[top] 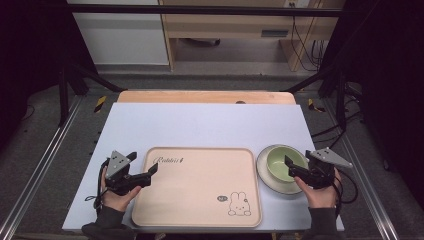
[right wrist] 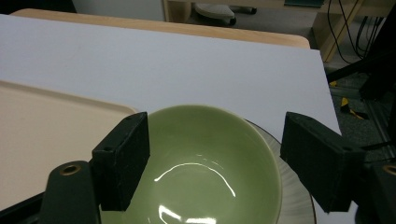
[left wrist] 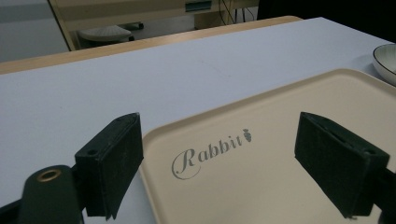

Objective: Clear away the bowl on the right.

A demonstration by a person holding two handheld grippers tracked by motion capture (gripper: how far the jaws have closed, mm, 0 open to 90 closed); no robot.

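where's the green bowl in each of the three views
High view: green bowl right of the tray, on a white plate.
Left gripper view: the plate's rim at the right edge; bowl not seen here.
Right gripper view: bowl bottom centre.
Shared landmark: the beige tray.

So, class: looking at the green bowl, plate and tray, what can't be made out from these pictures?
- Plate under the green bowl: mostly covered by the bowl, right gripper view.
- Tray: near edge cut off, left gripper view.
- Small round label beside the rabbit drawing: too small to read, high view.
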